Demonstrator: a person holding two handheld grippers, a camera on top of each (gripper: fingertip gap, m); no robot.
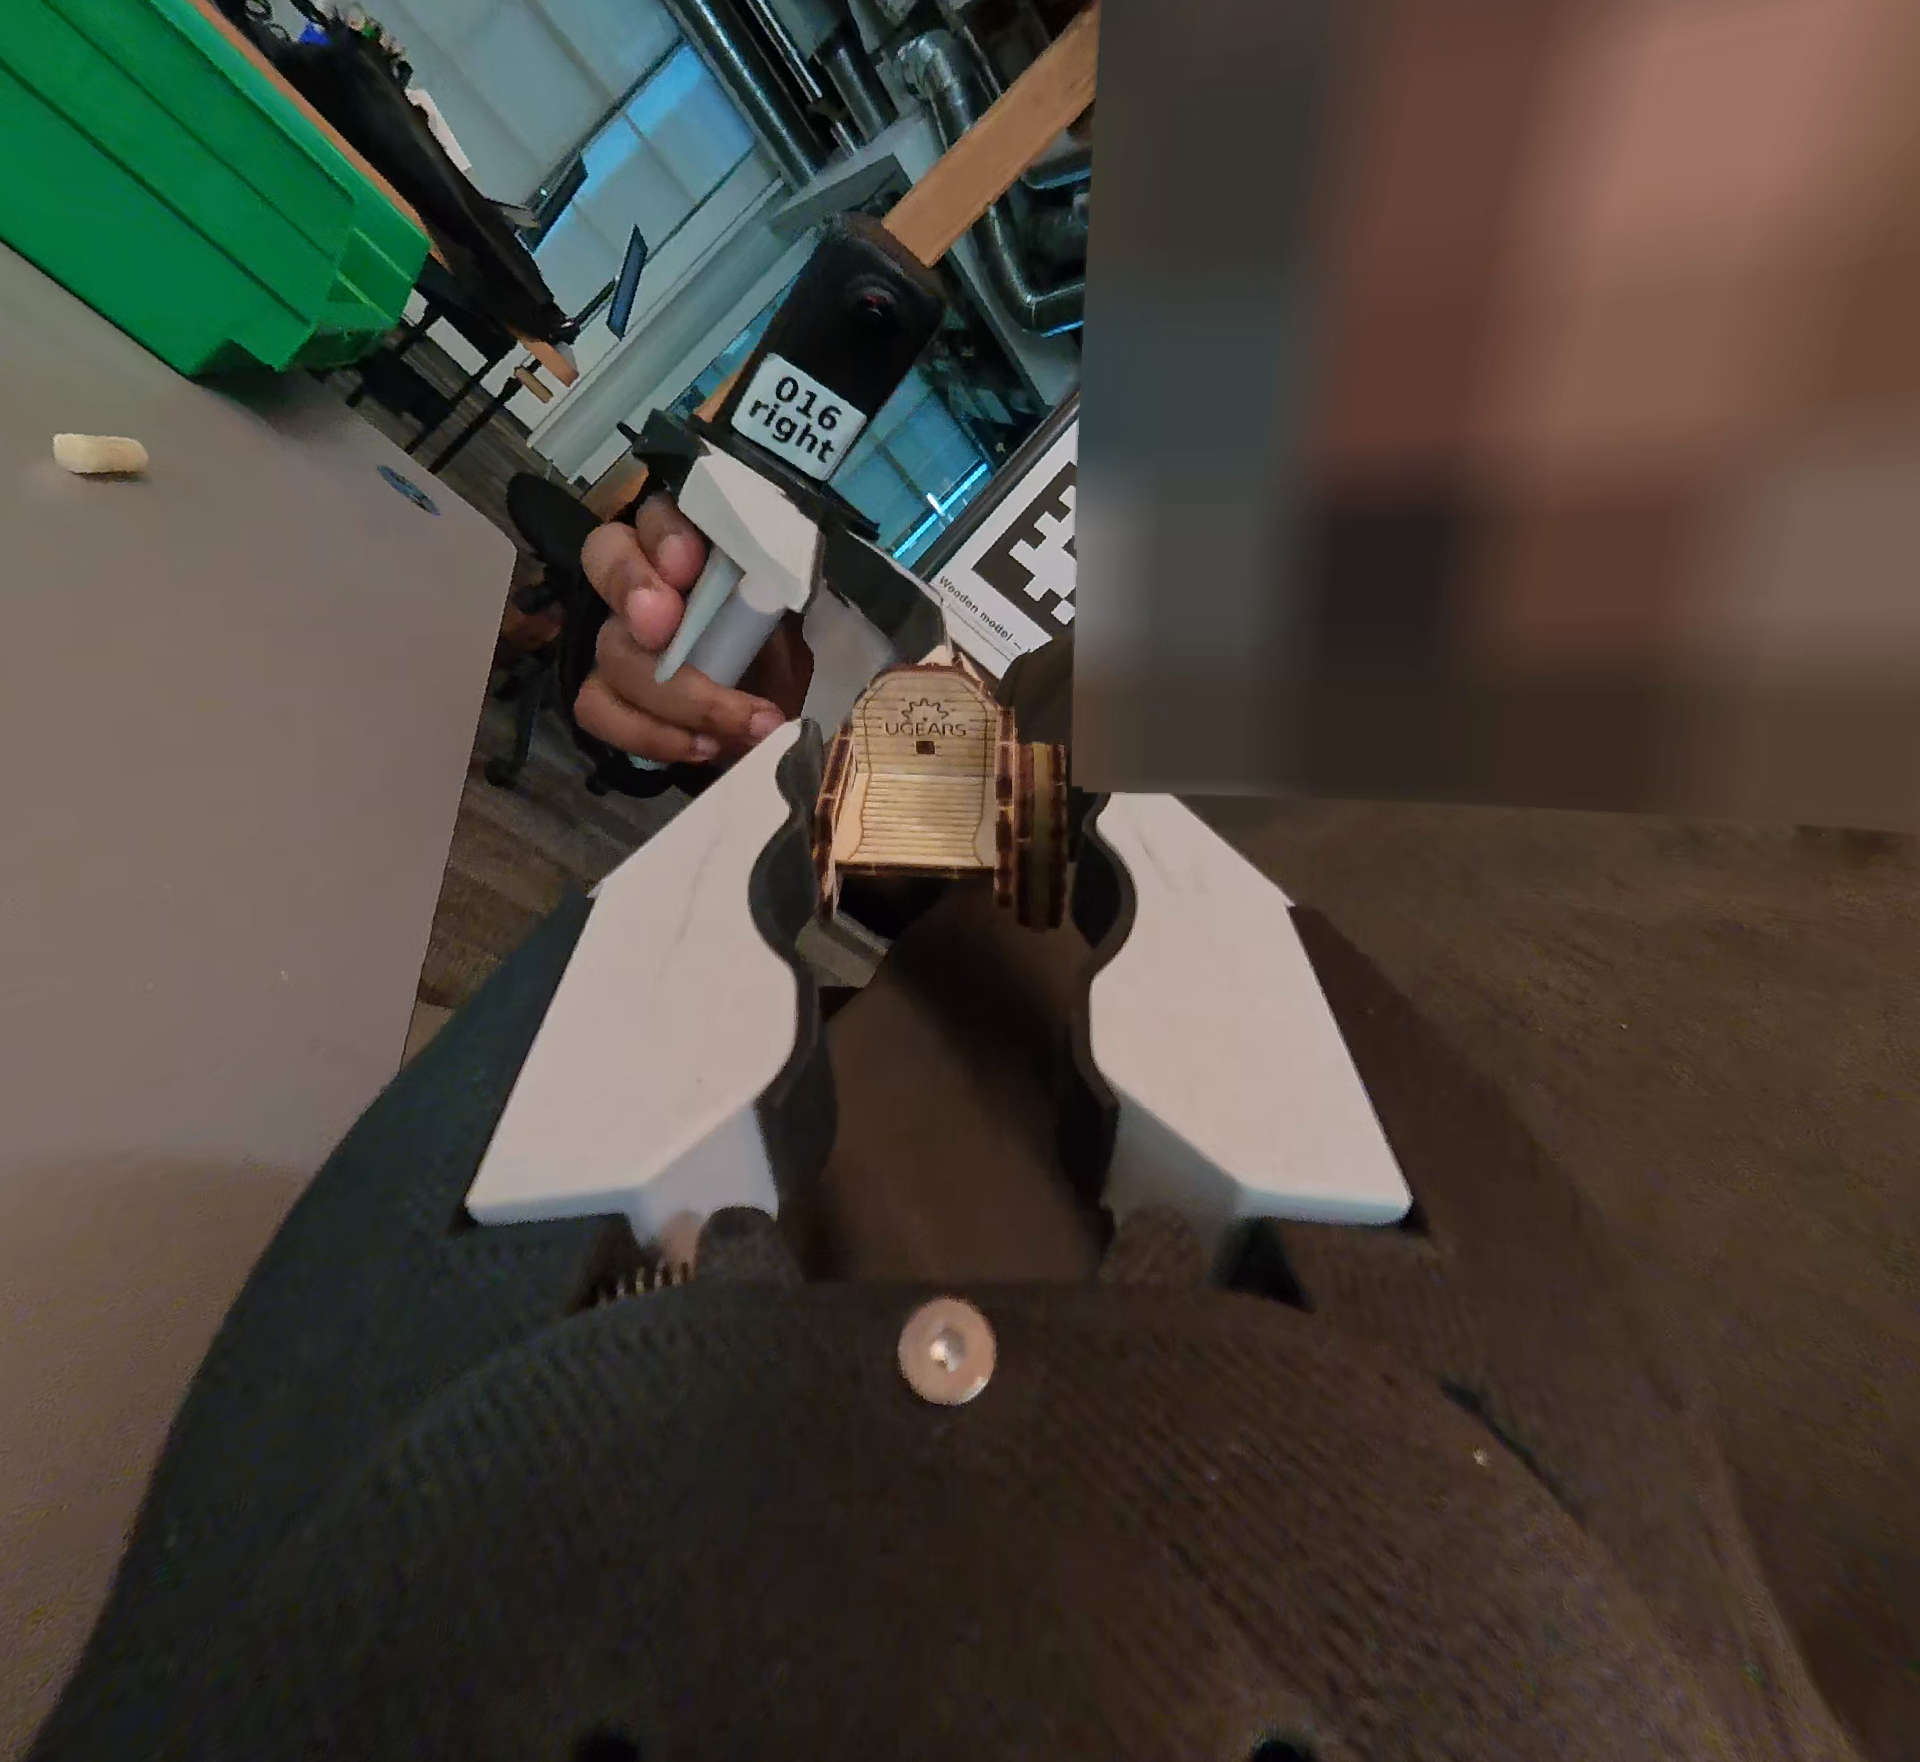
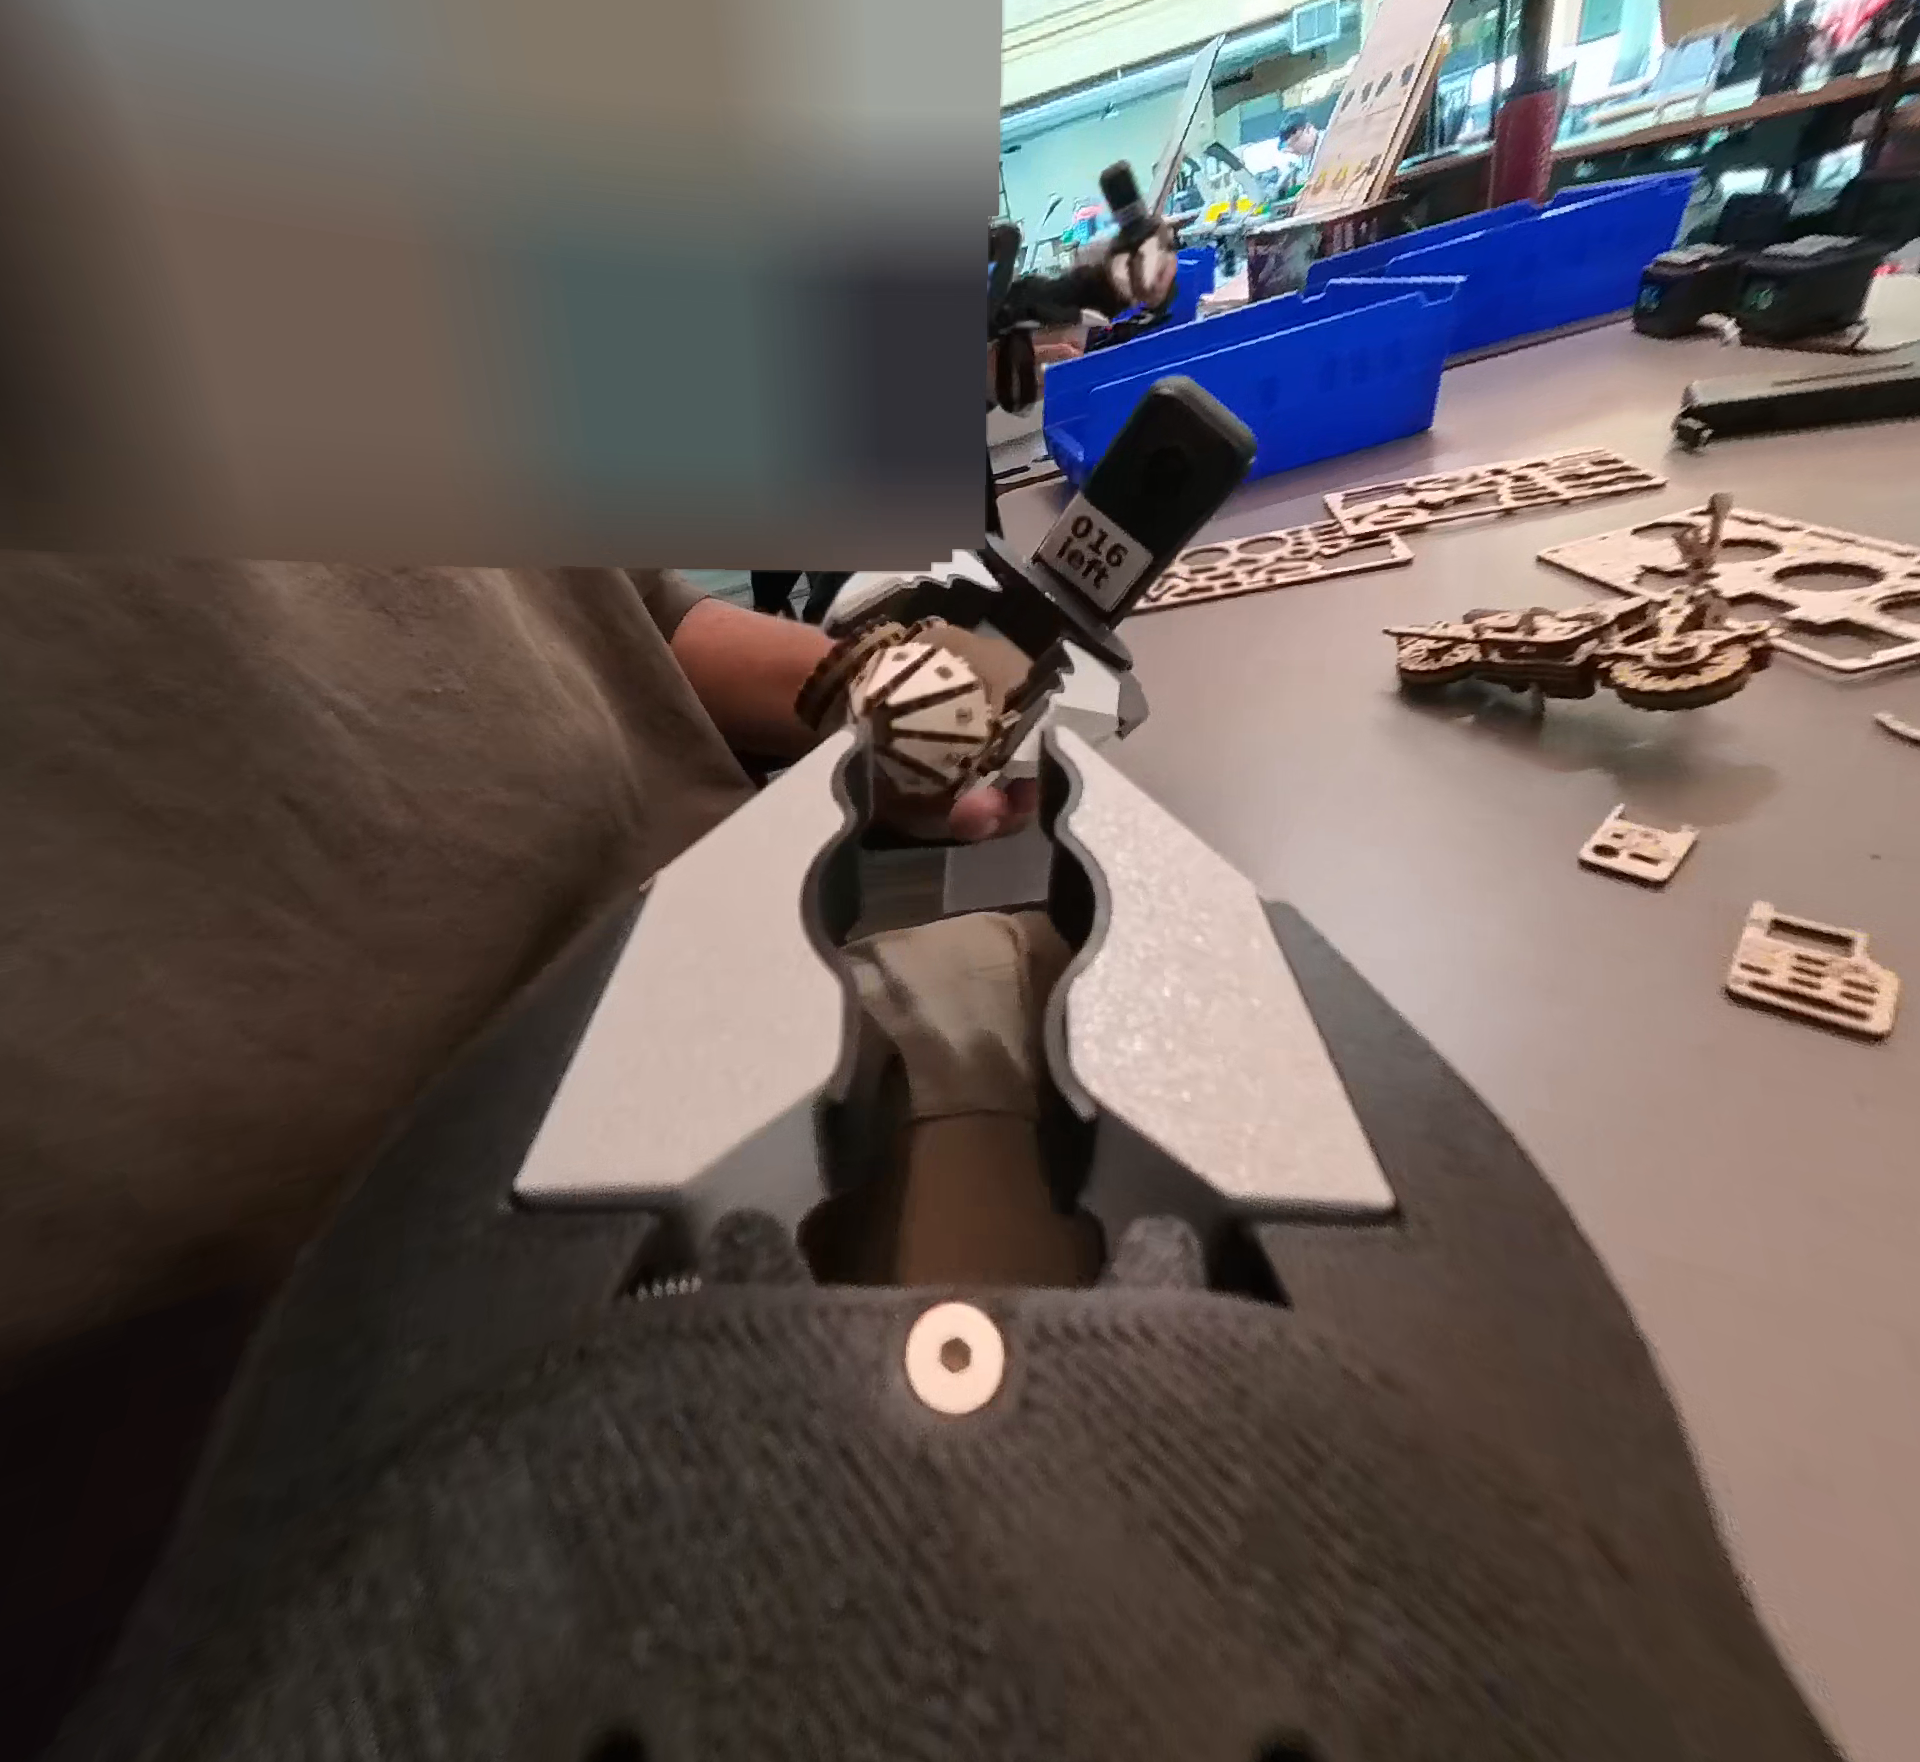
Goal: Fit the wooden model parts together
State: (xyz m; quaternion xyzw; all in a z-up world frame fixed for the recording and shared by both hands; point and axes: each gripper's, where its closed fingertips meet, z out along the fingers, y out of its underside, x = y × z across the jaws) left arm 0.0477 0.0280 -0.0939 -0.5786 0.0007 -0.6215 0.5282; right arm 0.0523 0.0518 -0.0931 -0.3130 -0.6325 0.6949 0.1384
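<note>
Both grippers' white fingers meet at twelve o'clock, left gripper (image 1: 940, 813) and right gripper (image 2: 951, 762) each clamped on the pale rounded wooden sidecar piece (image 1: 925, 793), held aloft, presumably steadying it for fitting.

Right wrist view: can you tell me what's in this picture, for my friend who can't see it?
The right gripper and the left gripper meet at a small wooden model piece held up over a grey table. Behind on the table stand a wooden motorcycle model, flat wooden part sheets and blue bins.
</note>
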